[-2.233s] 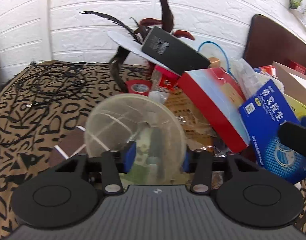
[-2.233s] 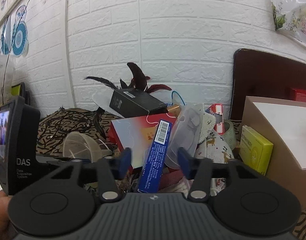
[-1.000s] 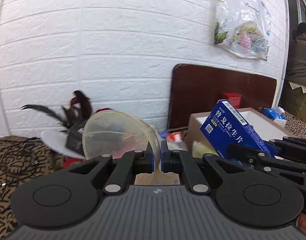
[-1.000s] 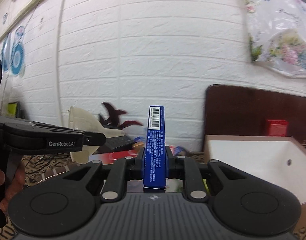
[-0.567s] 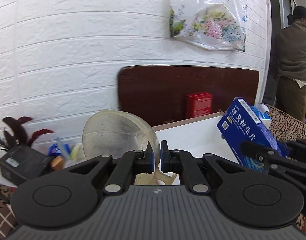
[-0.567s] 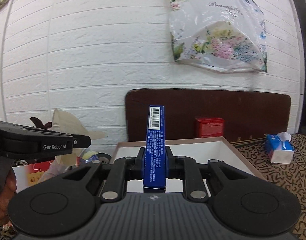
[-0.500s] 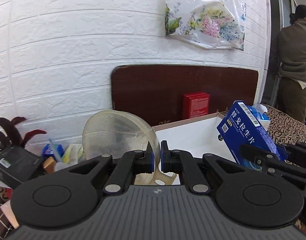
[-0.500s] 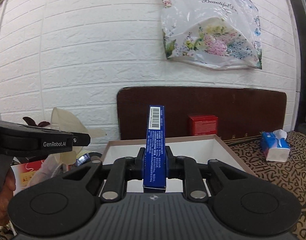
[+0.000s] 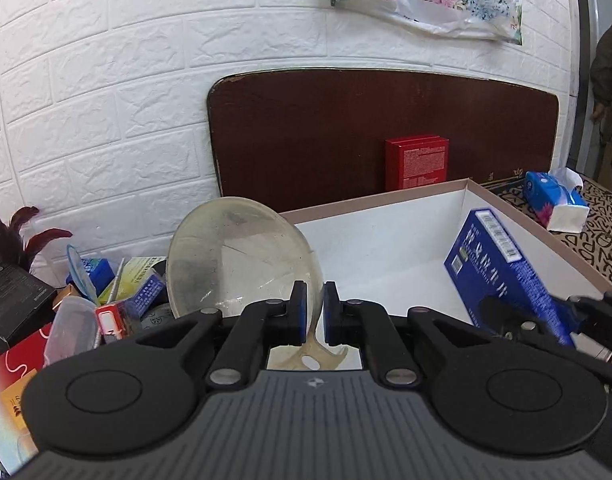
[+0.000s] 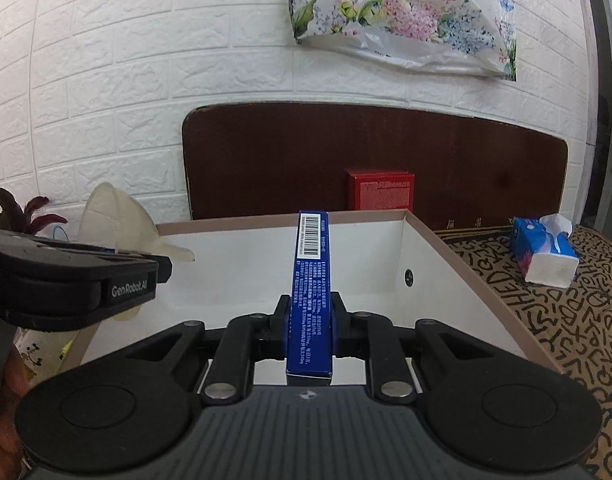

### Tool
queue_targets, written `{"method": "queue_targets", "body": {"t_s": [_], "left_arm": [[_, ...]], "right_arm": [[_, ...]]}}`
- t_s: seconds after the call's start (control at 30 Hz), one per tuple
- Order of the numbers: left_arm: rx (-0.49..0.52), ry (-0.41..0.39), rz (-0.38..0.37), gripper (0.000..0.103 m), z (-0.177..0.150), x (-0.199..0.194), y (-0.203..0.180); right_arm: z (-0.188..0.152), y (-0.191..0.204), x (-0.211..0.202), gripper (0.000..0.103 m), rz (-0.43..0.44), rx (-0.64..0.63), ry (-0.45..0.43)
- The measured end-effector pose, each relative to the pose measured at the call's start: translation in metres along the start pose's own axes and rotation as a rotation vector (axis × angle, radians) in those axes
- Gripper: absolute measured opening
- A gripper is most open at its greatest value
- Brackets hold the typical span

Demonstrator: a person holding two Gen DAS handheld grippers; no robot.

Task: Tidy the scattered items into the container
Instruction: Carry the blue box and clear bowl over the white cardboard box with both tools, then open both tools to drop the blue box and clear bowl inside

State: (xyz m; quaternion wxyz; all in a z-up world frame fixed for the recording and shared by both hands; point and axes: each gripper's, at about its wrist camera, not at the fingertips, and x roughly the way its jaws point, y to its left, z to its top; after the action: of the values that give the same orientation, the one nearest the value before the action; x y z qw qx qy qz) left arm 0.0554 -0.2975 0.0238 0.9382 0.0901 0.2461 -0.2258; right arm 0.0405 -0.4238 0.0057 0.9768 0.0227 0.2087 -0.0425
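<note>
My left gripper (image 9: 314,312) is shut on the rim of a clear plastic bowl (image 9: 241,256), held upright over the left edge of the open cardboard box (image 9: 370,200). My right gripper (image 10: 309,322) is shut on a blue medicine box (image 10: 310,288), held on edge above the white inside of the same cardboard box (image 10: 430,236). The blue medicine box also shows at the right of the left wrist view (image 9: 502,276). The bowl and left gripper show at the left of the right wrist view (image 10: 113,220).
A pile of scattered items (image 9: 81,304) lies left of the box: black box, red box, clear tub, feathers. A red carton (image 9: 418,162) and dark board (image 9: 306,120) stand behind. A tissue pack (image 10: 544,250) lies on the patterned cloth to the right.
Both grippers closed on their items in the pile, lifted them and carried them right. Over the last half second both dropped lower over the open box.
</note>
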Motion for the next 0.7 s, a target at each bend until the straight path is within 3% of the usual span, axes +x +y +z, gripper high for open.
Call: {"method": "queue_targets", "body": {"t_s": [0.33, 0.4, 0.47, 0.53, 0.7], "left_arm": [[0.078, 0.036, -0.061, 0.015, -0.013, 0.0, -0.019], [0.078, 0.027, -0.062, 0.03, -0.012, -0.002, -0.017], [0.074, 0.007, -0.044, 0.065, -0.011, -0.007, -0.015], [0.083, -0.026, -0.024, 0.08, -0.008, -0.012, -0.016], [0.104, -0.047, -0.013, 0.083, -0.005, -0.024, -0.014]], "right_arm": [[-0.016, -0.014, 0.011, 0.016, -0.03, 0.031, 0.074], [-0.018, -0.014, 0.011, 0.017, -0.033, 0.036, 0.079], [-0.018, -0.012, 0.012, 0.017, -0.039, 0.03, 0.082], [-0.017, -0.011, 0.011, 0.019, -0.04, 0.028, 0.084], [-0.018, -0.01, 0.004, 0.03, -0.044, 0.033, 0.071]]}}
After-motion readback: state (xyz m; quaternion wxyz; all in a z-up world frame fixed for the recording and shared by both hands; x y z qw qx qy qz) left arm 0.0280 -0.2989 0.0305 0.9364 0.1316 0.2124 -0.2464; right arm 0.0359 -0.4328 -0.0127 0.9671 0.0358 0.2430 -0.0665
